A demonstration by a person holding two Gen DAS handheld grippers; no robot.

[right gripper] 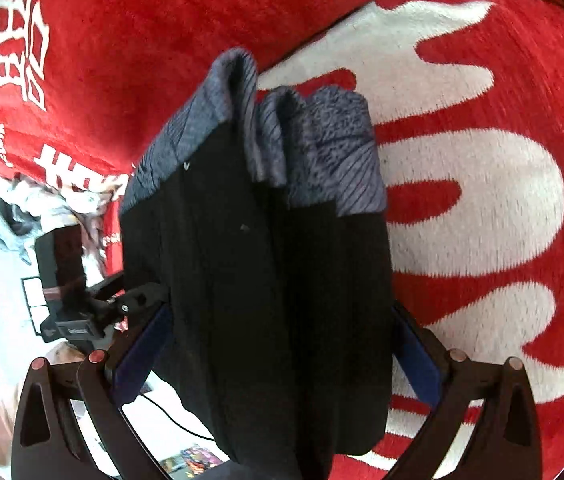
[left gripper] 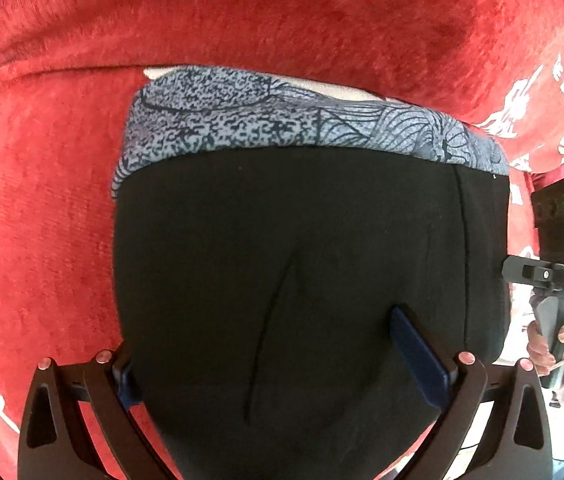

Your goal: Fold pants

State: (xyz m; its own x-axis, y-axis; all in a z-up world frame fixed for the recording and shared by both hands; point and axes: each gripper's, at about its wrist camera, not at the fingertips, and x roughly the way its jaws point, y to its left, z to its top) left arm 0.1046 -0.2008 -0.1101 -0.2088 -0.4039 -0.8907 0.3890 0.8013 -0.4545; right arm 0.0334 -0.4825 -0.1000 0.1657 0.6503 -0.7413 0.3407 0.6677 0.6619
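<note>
The pants [left gripper: 290, 240] are black with a grey-blue patterned band at the far end, folded into a thick stack on a red blanket [left gripper: 242, 20]. In the left wrist view the stack lies between my left gripper's [left gripper: 282, 364] blue pads [left gripper: 418, 356], which sit wide apart around it. In the right wrist view the pants [right gripper: 266, 280] stand as bunched layers between my right gripper's [right gripper: 282, 356] blue pads [right gripper: 414, 356], also wide apart. The right gripper [left gripper: 554, 264] shows at the stack's right side; the left gripper [right gripper: 78, 292] shows at its left.
The red blanket with white lettering and shapes [right gripper: 482, 200] covers the surface all around. Beyond its edge at the left of the right wrist view lies a pale floor with a clothes heap [right gripper: 30, 208] and a dark cable [right gripper: 170, 416].
</note>
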